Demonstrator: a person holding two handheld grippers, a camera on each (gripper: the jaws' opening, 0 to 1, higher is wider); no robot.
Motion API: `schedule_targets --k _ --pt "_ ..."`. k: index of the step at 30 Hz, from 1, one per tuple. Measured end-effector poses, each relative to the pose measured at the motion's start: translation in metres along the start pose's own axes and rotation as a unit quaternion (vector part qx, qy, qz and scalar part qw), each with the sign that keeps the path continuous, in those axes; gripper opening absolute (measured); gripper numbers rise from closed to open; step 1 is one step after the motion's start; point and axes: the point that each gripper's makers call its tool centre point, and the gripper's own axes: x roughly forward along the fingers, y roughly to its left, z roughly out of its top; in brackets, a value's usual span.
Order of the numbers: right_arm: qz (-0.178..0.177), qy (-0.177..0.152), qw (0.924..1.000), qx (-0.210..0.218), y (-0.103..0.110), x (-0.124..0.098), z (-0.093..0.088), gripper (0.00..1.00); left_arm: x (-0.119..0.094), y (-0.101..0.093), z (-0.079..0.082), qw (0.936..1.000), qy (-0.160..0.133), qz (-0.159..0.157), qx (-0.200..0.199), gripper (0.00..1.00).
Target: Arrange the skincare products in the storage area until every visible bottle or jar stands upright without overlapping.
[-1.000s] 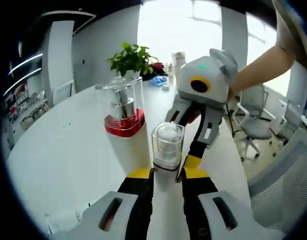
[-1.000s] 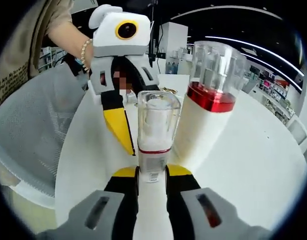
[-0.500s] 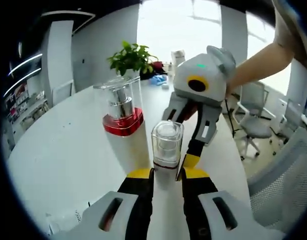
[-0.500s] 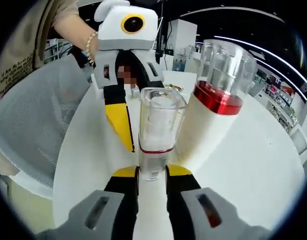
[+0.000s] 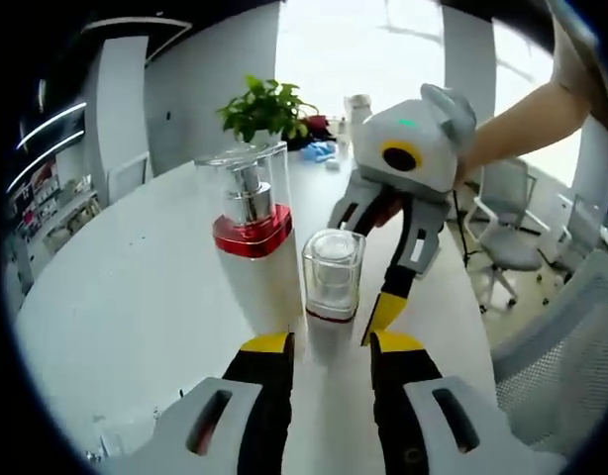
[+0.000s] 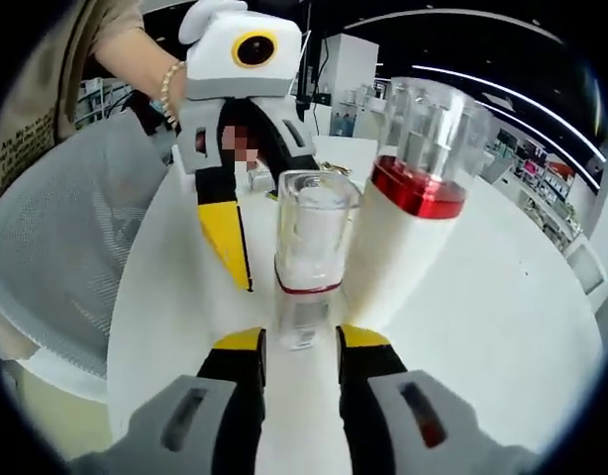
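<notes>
A small skincare bottle [image 5: 334, 282] with a clear square cap and a thin red band stands upright on the white table [image 5: 116, 297]. My left gripper [image 5: 332, 341] is open, its yellow tips just short of the bottle's base on either side. The right gripper [image 5: 386, 312] reaches in from the far side. In the right gripper view the same small bottle [image 6: 309, 262] stands between the spread tips of my open right gripper [image 6: 301, 339], with the left gripper [image 6: 225, 242] opposite. A taller white bottle [image 5: 250, 242] [image 6: 418, 198] with a red collar and clear cap stands upright beside it.
A potted plant [image 5: 269, 107] and small items sit at the table's far end. Office chairs [image 5: 512, 247] stand past the table's right edge. A grey mesh chair [image 6: 66, 257] is close to the table edge. A person's arm [image 5: 522, 119] holds the right gripper.
Both grippers have spread their jaws and let go of the small bottle, which now stands on the table. The left gripper has drawn back a little.
</notes>
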Motion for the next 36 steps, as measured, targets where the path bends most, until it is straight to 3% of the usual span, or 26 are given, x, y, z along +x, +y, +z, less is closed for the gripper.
schedule_targets --k 8,17,25,36 --pt "-0.043 -0.006 0.9985 0.032 0.000 -0.013 0.010 0.37 -0.023 -0.004 0.002 0.9998 0.000 0.011 -0.018 0.40" --pt "-0.085 -0.016 0.9938 0.069 0.019 -0.027 0.029 0.50 -0.056 -0.010 -0.005 0.9980 -0.003 0.039 -0.050 0.61" --pt "-0.138 -0.041 0.9809 0.130 0.036 -0.042 0.048 0.60 -0.092 -0.019 -0.012 0.9944 -0.015 0.063 -0.083 0.76" --pt "-0.178 -0.073 0.9653 0.177 0.059 -0.051 0.080 0.81 -0.146 -0.031 -0.024 0.9879 -0.026 0.094 -0.121 0.92"
